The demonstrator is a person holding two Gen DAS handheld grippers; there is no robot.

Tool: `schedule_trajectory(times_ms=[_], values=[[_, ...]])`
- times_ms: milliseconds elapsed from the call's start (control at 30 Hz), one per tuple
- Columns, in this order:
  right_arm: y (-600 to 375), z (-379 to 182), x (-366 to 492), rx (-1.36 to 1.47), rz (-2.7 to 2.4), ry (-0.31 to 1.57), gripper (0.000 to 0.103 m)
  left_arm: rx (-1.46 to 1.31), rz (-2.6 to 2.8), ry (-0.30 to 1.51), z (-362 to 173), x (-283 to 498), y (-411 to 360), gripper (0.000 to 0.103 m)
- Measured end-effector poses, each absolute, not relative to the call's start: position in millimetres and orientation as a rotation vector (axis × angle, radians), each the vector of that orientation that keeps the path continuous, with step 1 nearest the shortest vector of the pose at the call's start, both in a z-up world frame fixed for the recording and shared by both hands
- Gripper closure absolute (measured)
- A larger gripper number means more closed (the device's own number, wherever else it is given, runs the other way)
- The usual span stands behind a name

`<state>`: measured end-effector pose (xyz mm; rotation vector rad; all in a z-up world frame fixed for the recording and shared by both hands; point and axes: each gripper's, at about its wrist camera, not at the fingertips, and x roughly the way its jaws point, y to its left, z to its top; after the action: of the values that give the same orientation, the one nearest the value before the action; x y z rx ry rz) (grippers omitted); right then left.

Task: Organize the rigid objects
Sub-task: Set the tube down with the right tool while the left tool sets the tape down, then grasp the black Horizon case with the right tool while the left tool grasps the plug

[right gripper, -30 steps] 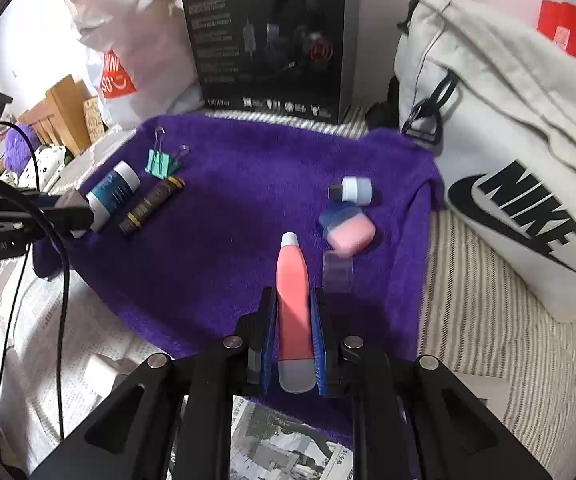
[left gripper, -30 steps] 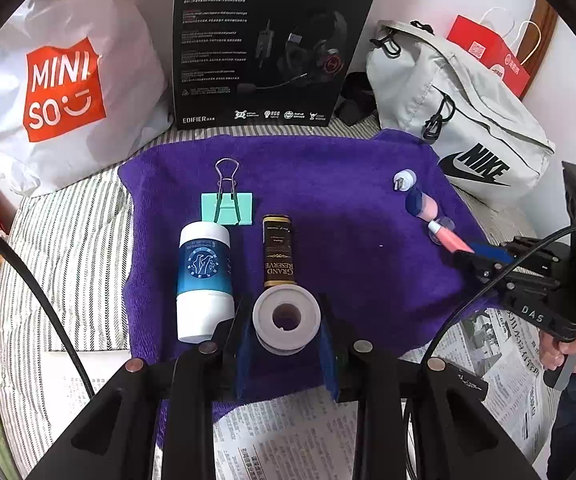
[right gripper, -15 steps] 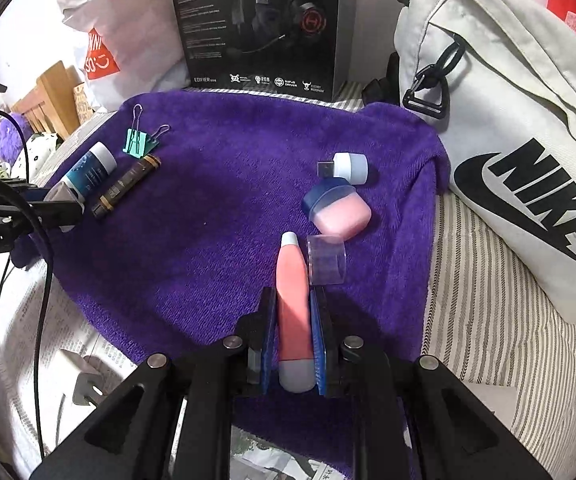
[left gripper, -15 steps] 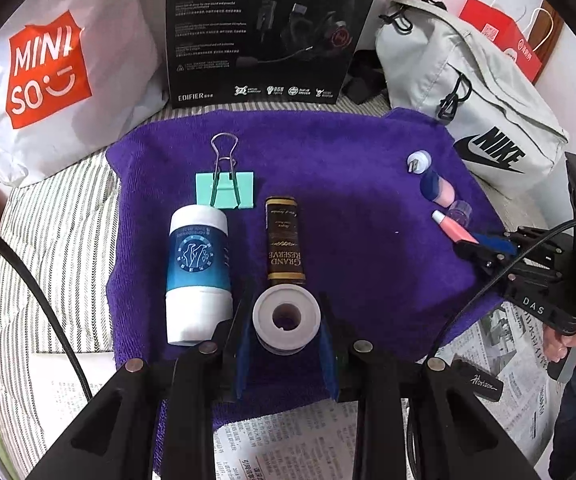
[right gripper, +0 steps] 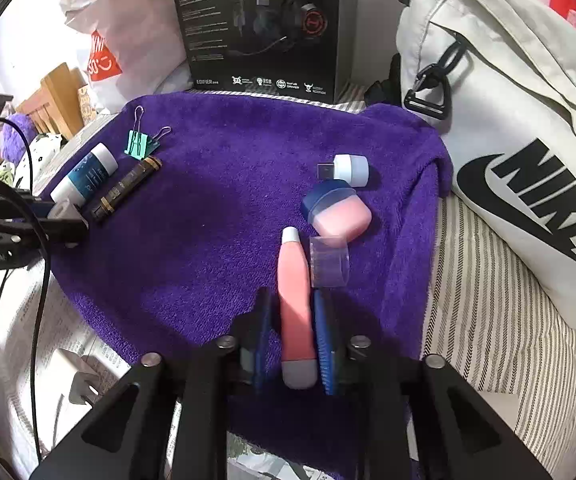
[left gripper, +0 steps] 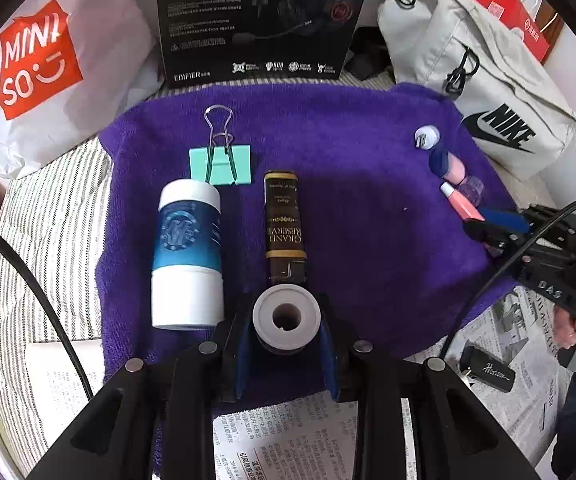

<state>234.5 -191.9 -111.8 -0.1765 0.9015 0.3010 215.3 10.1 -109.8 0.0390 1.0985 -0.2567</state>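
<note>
On the purple towel (left gripper: 368, 200) lie a blue-and-white bottle (left gripper: 187, 248), a dark brown tube (left gripper: 283, 224) and a teal binder clip (left gripper: 219, 164) in a group at the left. My left gripper (left gripper: 286, 312) is shut on a white roll (left gripper: 286, 318), held just in front of the brown tube. At the right lie a small white USB plug (right gripper: 350, 170), a pink-and-blue case (right gripper: 340, 212) and a clear cap (right gripper: 330, 262). My right gripper (right gripper: 292, 296) is opening around a pink tube (right gripper: 296, 300); a gap shows at its left pad.
A black headset box (left gripper: 255, 20) stands behind the towel, a white shopping bag (left gripper: 47, 72) at the back left and a pale sports bag (left gripper: 480, 92) at the right. Newspaper (left gripper: 288, 432) covers the near edge, with a black key fob (left gripper: 488, 368) on it.
The right jaws have parted from the pink tube, which now rests beside the clear cap. My left gripper has sunk closer to the towel with the white roll still in it.
</note>
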Motion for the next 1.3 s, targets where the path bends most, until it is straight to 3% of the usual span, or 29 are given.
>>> schedule_trajectory(times_ms=[133, 400, 833, 1100, 1300], values=[[-196, -102, 228, -0.165, 0.302, 0.87, 0.061, 0.037, -0.253, 1.099, -111, 217, 9, 0.075], [-200, -81, 209, -0.159, 0.292, 0.823, 0.053, 0.048, -0.243, 1.088, -113, 218, 6, 0.074], [-197, -69, 156, -0.181, 0.306, 0.804, 0.049, -0.004, -0.232, 1.07, -107, 205, 10, 0.071], [-183, -91, 118, -0.201, 0.389, 0.855, 0.049, 0.003, -0.241, 1.001, -83, 171, 10, 0.056], [-165, -109, 99, -0.24, 0.447, 0.882, 0.049, -0.013, -0.252, 0.97, -76, 147, 14, 0.056]])
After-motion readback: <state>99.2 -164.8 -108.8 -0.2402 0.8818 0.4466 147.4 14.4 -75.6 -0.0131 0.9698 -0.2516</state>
